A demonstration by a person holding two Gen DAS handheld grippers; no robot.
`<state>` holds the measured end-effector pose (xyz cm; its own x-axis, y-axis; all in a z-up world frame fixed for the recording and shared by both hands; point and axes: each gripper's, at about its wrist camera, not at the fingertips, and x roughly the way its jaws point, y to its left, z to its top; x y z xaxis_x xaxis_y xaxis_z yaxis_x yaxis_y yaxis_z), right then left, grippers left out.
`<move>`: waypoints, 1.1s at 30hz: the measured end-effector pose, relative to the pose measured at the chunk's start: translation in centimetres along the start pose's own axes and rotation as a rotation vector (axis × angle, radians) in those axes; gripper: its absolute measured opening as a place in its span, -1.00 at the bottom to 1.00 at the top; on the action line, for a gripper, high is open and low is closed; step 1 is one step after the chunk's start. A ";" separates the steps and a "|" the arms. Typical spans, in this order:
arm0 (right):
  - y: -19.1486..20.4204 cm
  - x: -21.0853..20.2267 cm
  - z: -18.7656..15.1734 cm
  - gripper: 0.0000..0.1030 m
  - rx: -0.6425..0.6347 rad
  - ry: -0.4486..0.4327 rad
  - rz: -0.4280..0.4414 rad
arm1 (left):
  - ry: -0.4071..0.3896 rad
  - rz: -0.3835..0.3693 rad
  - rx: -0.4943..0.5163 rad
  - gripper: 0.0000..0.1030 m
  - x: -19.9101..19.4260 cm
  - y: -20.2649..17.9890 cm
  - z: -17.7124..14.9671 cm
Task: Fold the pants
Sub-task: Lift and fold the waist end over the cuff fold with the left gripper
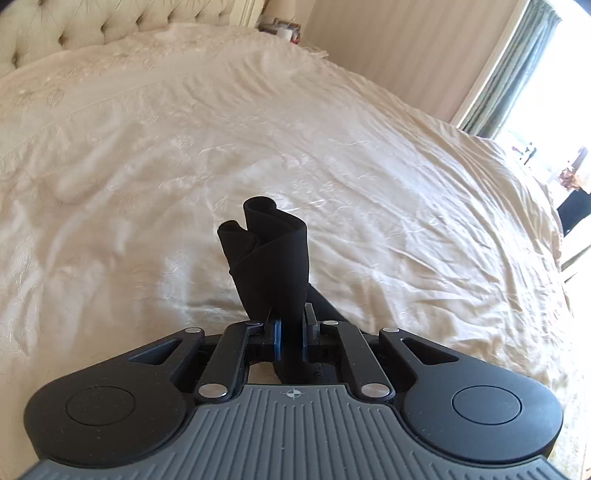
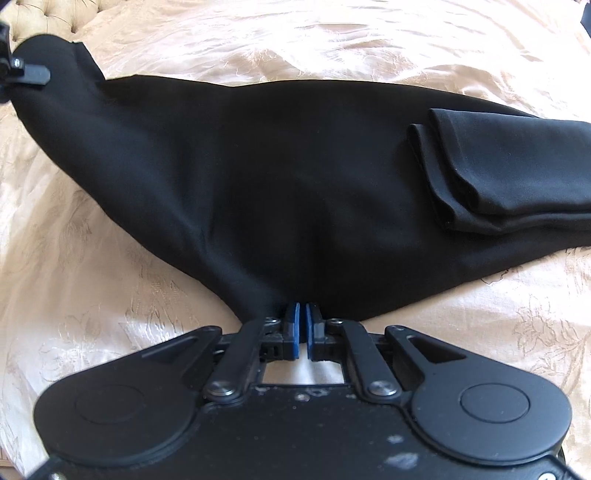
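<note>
Black fabric fills the near field of both wrist views. In the right wrist view the right gripper (image 2: 303, 319) is seen at six o'clock, its blue-padded fingers (image 2: 294, 325) pressed together on the near edge of the pants (image 2: 258, 177), where the cloth is drawn into a pinched point. From there the garment is spread across the bed (image 2: 92, 295), running from nine o'clock to three o'clock. A doubled-over portion with rolled edges is lying on top toward three o'clock, so one fold is judged to be in place already.

In the left wrist view the left gripper (image 1: 290, 325) is seen at six o'clock with a bunched corner of the pants pinched between its fingers (image 1: 277, 332); the cloth stands up beyond the tips in loose curls. The same gripper is glimpsed at ten o'clock in the right wrist view, with the far corner of the garment raised off the cover.

Farther off, the cream embroidered bedcover is seen wrinkled, with a tufted headboard (image 1: 74, 26) at eleven o'clock and curtains (image 1: 517, 66) at two o'clock.

The step in hand is judged to be the lifting of one end for a fold across the garment. For the next move, both held corners would need to be raised level, carried toward three o'clock over the doubled part, and laid down with edges matched.
</note>
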<state>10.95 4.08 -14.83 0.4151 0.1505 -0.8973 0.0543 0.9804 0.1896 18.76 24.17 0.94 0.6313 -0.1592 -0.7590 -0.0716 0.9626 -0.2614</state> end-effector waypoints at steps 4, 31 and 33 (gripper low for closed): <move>-3.2 -1.8 0.5 -0.88 0.064 0.001 0.118 | -0.078 -0.024 0.143 -0.83 -2.5 -6.9 -1.0; -32.4 -16.7 -6.5 -0.56 0.421 -0.125 -0.019 | 0.259 -0.188 0.641 -0.45 8.9 -37.4 -17.8; -33.1 -16.7 -4.9 -0.51 0.401 -0.153 -0.035 | 0.259 -0.244 0.628 -0.43 8.0 -37.4 -17.2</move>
<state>-2.25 -30.25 -8.06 0.5352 0.0681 -0.8420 0.4070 0.8526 0.3277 13.27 -16.85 -5.64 0.3639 -0.3580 -0.8599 0.5546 0.8250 -0.1088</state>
